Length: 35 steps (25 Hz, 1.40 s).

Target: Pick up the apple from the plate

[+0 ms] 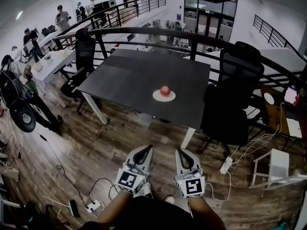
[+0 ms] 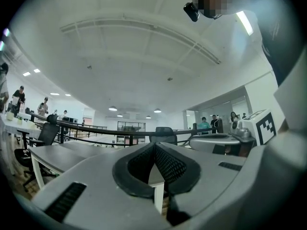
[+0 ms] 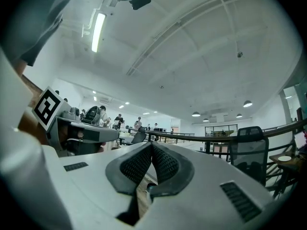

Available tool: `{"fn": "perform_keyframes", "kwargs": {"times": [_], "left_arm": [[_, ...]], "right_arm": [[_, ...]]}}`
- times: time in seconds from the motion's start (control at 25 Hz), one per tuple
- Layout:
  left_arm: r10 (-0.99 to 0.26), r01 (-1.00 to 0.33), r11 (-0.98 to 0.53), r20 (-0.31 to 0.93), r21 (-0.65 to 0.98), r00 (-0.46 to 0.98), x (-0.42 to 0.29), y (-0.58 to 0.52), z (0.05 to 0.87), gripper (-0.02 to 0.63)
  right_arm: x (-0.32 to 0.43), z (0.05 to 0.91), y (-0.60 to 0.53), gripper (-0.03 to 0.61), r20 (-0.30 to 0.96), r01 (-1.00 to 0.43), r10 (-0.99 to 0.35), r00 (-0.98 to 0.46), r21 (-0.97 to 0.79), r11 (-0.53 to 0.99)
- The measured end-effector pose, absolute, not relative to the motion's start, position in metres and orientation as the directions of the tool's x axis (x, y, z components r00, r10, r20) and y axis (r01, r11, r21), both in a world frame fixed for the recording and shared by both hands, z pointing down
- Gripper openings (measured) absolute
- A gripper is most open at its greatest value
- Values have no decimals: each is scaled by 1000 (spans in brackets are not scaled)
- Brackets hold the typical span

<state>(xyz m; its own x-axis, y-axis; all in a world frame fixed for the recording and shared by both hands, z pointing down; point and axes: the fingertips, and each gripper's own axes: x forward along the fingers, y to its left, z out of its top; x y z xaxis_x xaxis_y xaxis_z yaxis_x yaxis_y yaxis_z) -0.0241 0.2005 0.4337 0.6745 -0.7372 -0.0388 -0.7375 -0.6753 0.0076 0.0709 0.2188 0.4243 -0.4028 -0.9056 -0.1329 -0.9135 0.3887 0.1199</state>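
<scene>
A red apple (image 1: 165, 90) sits on a small white plate (image 1: 157, 97) near the front edge of a dark table (image 1: 129, 75). Both grippers hover low over the wooden floor, well short of the table, side by side and pointing toward it. My left gripper (image 1: 147, 149) is shut, its pads meeting at the tips (image 2: 154, 145) with nothing between them. My right gripper (image 1: 180, 152) is likewise shut and empty (image 3: 151, 145). Neither gripper view shows the apple or the plate.
A black office chair (image 1: 229, 104) stands at the table's right side, another (image 1: 84, 56) at its left. A curved black railing (image 1: 144, 31) runs behind. Power strips (image 1: 94, 206) and cables lie on the floor; a white stool (image 1: 278, 166) stands at right. People work at desks, back left.
</scene>
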Motion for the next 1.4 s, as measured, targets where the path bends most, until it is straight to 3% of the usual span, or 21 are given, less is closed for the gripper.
{"fn": "perform_keyframes", "kwargs": {"times": [0.8,1.4], "left_arm": [[-673,-672,-740,-67,34,737,-100,87,443,23],[-635,-632,-772,-23,69,772,-87,27,467,23]], "right_arm": [[-17,444,106,24,-46,-919,-929,-367,173,354],[0,460,47,25,-28,-944,-950,-311,126,305]]}}
